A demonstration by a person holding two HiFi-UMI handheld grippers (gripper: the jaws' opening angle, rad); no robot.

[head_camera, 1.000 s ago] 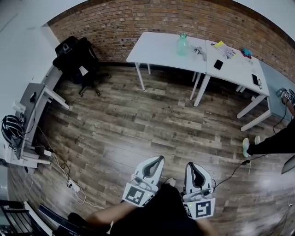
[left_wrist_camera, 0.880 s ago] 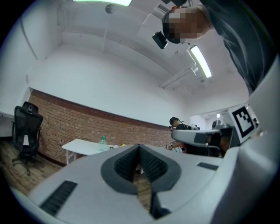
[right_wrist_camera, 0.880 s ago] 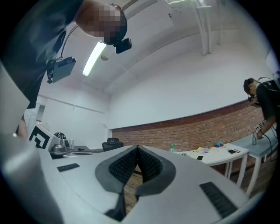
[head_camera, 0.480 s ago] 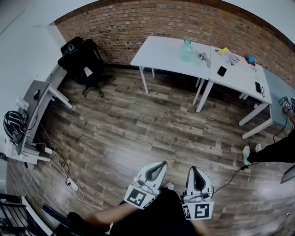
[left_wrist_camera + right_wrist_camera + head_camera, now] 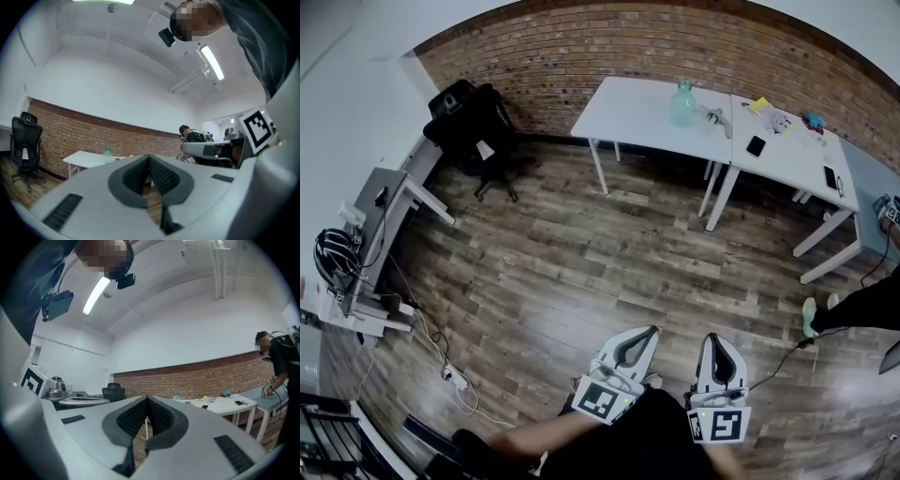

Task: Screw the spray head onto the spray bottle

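Note:
A pale green bottle (image 5: 682, 103) stands on a white table (image 5: 628, 105) by the brick wall, far across the room. Just to its right lies a small pale piece (image 5: 713, 116), apparently the spray head. My left gripper (image 5: 643, 334) and right gripper (image 5: 719, 339) are held side by side low in the head view, over the wooden floor, far from the table. Both point level with jaws shut and nothing between them. The bottle (image 5: 107, 151) is tiny in the left gripper view, above my left gripper (image 5: 149, 157). In the right gripper view the bottle (image 5: 176, 394) appears beyond my right gripper (image 5: 147, 400).
A second white table (image 5: 787, 150) with small items adjoins the first. A black office chair (image 5: 473, 122) stands at the wall to the left, a grey desk (image 5: 380, 211) and floor cables (image 5: 441, 370) further left. Another person's leg (image 5: 853, 300) is at the right edge.
In the head view both grippers have drifted right and slightly down, and the room has shifted with them. Their jaws stay shut.

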